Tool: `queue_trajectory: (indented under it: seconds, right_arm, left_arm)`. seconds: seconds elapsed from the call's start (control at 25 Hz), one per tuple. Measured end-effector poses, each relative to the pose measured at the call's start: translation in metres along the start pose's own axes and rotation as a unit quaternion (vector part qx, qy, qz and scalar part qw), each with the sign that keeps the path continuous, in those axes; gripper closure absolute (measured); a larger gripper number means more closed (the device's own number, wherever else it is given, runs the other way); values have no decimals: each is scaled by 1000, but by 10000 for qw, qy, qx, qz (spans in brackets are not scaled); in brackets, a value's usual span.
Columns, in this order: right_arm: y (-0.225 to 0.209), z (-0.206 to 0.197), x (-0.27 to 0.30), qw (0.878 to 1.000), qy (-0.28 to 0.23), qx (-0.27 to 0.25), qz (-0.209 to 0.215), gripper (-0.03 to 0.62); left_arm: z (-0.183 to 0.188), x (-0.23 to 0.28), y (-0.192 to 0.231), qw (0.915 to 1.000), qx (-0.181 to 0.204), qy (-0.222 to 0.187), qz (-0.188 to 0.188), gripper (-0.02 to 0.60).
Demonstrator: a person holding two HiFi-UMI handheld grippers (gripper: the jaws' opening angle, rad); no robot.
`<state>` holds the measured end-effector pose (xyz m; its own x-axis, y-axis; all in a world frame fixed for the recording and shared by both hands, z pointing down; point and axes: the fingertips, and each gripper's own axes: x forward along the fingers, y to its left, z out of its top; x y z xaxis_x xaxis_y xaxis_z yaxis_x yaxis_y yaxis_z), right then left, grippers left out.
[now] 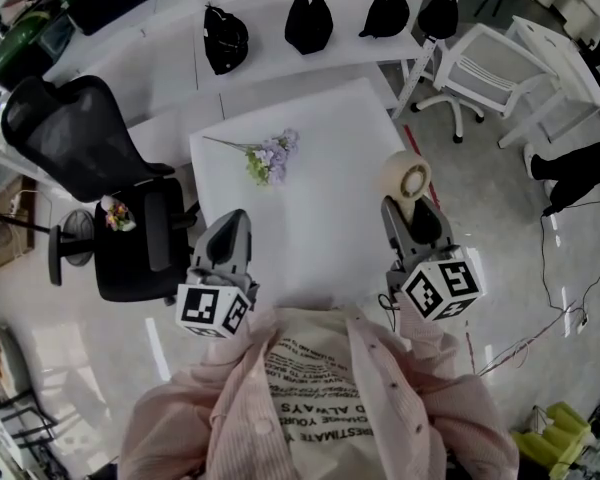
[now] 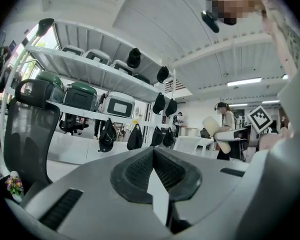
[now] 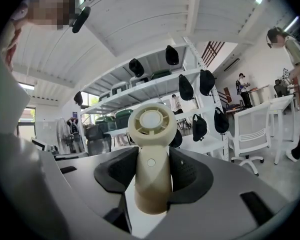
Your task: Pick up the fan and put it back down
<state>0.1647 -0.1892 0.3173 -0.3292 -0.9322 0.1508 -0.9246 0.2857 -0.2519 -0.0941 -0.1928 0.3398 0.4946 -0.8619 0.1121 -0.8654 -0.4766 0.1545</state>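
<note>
A cream handheld fan (image 1: 408,178) stands upright in my right gripper (image 1: 412,208), lifted above the right side of the white table (image 1: 310,228). In the right gripper view its handle (image 3: 152,154) sits between the two dark pads, which press on it, and the round head rises above the jaws of that gripper (image 3: 152,171). My left gripper (image 1: 232,226) hovers over the table's front left with its jaws together and nothing in them; its pads (image 2: 135,171) meet at the tips. From the left gripper view the fan (image 2: 216,130) shows edge-on at the right.
A sprig of pale purple flowers (image 1: 270,156) lies at the back of the table. A black office chair (image 1: 100,168) stands at the left and a white chair (image 1: 490,68) at the back right. Black bags (image 1: 310,18) hang along a white shelf behind.
</note>
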Motion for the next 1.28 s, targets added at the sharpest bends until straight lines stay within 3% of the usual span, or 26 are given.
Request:
queue_trajectory:
  seconds: [0.72,1.28]
  right_arm:
    - [7,-20,24,9990,320,91,312,410]
    - [24,-100,57,9877,1317,39,842,410]
  left_arm:
    - [-32,9,8,9990,-130,425,84,580]
    - [-98,17,7,9924,-589,1079,56,580]
